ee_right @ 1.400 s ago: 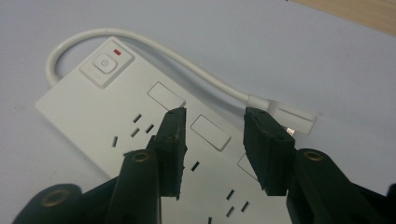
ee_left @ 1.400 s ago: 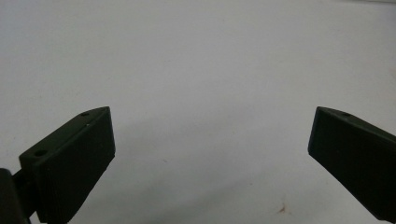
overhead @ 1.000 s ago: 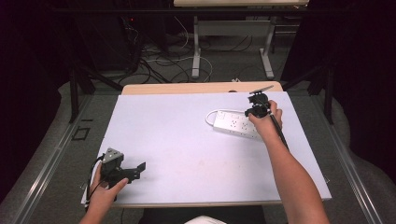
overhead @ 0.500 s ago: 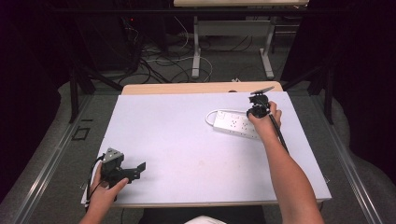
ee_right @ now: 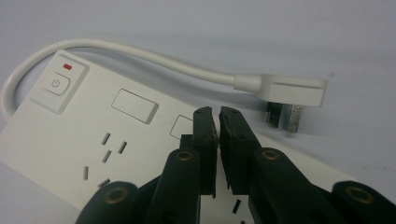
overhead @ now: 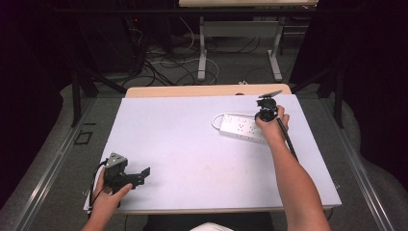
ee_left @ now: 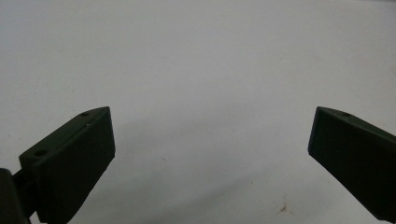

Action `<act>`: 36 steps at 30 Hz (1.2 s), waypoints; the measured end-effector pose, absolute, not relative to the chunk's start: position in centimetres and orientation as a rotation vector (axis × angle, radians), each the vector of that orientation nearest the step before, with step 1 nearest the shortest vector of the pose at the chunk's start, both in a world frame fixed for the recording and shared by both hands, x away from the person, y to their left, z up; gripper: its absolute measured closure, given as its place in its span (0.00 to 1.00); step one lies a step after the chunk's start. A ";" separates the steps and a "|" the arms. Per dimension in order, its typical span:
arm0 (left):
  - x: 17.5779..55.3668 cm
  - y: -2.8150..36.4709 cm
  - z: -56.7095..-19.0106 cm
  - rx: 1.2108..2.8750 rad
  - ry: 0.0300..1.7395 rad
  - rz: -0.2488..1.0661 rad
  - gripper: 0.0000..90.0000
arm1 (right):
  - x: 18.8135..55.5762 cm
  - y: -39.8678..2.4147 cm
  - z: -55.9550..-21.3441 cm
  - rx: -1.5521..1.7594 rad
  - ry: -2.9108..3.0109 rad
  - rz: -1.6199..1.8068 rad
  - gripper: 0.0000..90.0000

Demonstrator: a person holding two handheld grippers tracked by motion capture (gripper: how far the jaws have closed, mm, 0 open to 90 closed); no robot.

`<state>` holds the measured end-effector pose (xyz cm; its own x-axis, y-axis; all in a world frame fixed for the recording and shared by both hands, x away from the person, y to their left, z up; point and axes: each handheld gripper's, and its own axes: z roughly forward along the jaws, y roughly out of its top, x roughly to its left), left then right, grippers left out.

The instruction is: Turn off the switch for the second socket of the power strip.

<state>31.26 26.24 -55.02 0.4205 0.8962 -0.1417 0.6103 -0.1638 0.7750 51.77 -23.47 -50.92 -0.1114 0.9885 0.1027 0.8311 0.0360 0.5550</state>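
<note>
With its jaws just closed together on nothing, the right gripper (ee_right: 218,114) hovered over the white plastic power strip (overhead: 243,127) near the desk's far right corner, best pressing its switch squarely, while the left gripper (ee_left: 210,140) stood spread.

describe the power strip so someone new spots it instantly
On the white table, look to the far right part, under the right tool. The power strip is a flat white bar, its short white cord looping to a plug; nothing else lies on the table.
</note>
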 end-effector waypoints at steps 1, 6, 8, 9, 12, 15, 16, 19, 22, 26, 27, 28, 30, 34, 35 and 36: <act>31.3 26.3 -55.0 1.877 1.285 0.452 0.01 | 51.8 -23.5 -50.9 1.853 2.009 0.715 0.96; 31.2 26.3 -55.0 1.880 1.287 0.448 0.01 | 51.9 -23.5 -51.2 1.859 2.009 0.709 0.98; 31.2 26.3 -55.0 1.877 1.287 0.450 0.01 | 51.9 -23.5 -51.2 1.861 2.010 0.709 0.98; 31.2 26.3 -55.0 1.877 1.287 0.450 0.01 | 51.9 -23.5 -51.2 1.867 2.006 0.708 0.98; 31.2 26.3 -55.0 1.877 1.287 0.451 0.01 | 51.9 -23.5 -51.4 1.870 2.011 0.703 0.98; 31.2 26.3 -55.0 1.884 1.286 0.444 0.01 | 51.9 -23.5 -51.4 1.877 2.011 0.712 0.98; 31.2 26.3 -55.0 1.884 1.286 0.444 0.01 | 51.9 -23.5 -51.4 1.877 2.008 0.712 0.98; 31.2 26.3 -55.0 1.885 1.285 0.444 0.01 | 51.9 -23.4 -51.4 1.879 2.006 0.706 0.98; 31.2 26.3 -55.0 1.884 1.285 0.444 0.01 | 51.9 -23.4 -51.4 1.874 2.006 0.719 0.99; 31.2 26.3 -55.0 1.885 1.283 0.444 0.01 | 51.9 -23.4 -51.4 1.873 2.007 0.703 1.00; 31.2 26.3 -55.0 1.885 1.283 0.445 0.01 | 51.9 -23.4 -51.4 1.873 2.007 0.703 1.00; 31.2 26.3 -55.0 1.885 1.283 0.445 0.01 | 51.9 -23.4 -51.4 1.866 2.006 0.706 1.00; 31.2 26.3 -55.0 1.885 1.285 0.444 0.01 | 51.9 -23.4 -51.4 1.866 2.006 0.707 1.00; 31.2 26.3 -55.0 1.886 1.285 0.444 0.01 | 51.9 -23.5 -51.4 1.865 2.008 0.720 1.00; 31.2 26.3 -55.0 1.886 1.283 0.445 0.01 | 51.9 -23.5 -51.5 1.867 2.010 0.739 1.00; 31.2 26.3 -55.0 1.886 1.283 0.444 0.01 | 51.9 -23.5 -51.5 1.867 2.010 0.739 1.00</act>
<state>31.20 26.28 -54.98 0.4252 0.8940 -0.1417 0.6151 -0.1705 0.7698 51.92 -23.50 -51.47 -0.1109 0.9859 0.1251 0.8321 0.0233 0.5542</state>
